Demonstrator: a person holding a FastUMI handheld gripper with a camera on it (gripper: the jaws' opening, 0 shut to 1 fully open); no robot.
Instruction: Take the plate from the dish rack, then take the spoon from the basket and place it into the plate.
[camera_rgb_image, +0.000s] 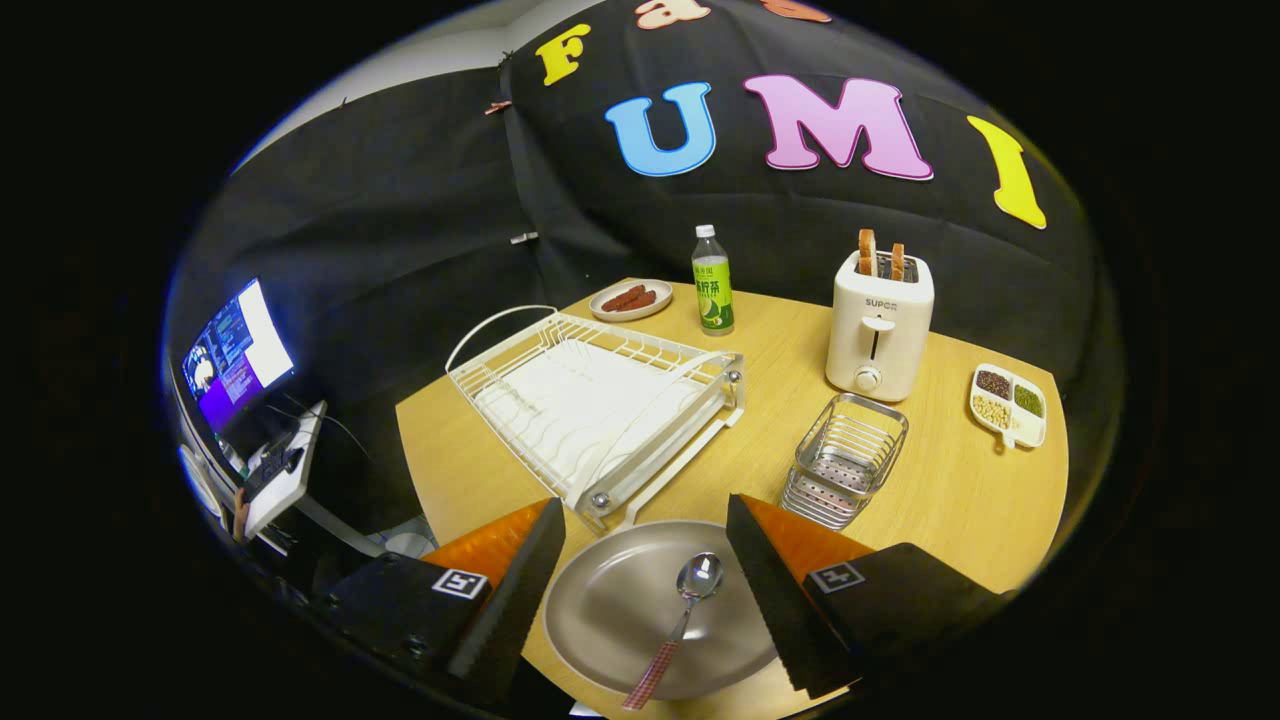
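Observation:
A grey metal plate (620, 610) lies on the wooden table (950, 490) at its near edge, between my two fingers. In the plate lies a spoon (690, 590), bowl pointing away from me, its checked handle reaching back over the near rim. My gripper (640, 600) hangs above the plate, open, its fingers wide apart and touching nothing. The white dish rack (600, 400) stands just beyond the plate with no dishes in it. The small wire basket (845, 460) sits ahead of the right finger, with nothing inside.
A white toaster (880, 325) with two slices stands beyond the basket. A green bottle (712, 282) and a small dish of food (630, 299) are at the far edge. A divided dish of beans (1008, 403) sits far right. A monitor (235, 360) stands off the table's left.

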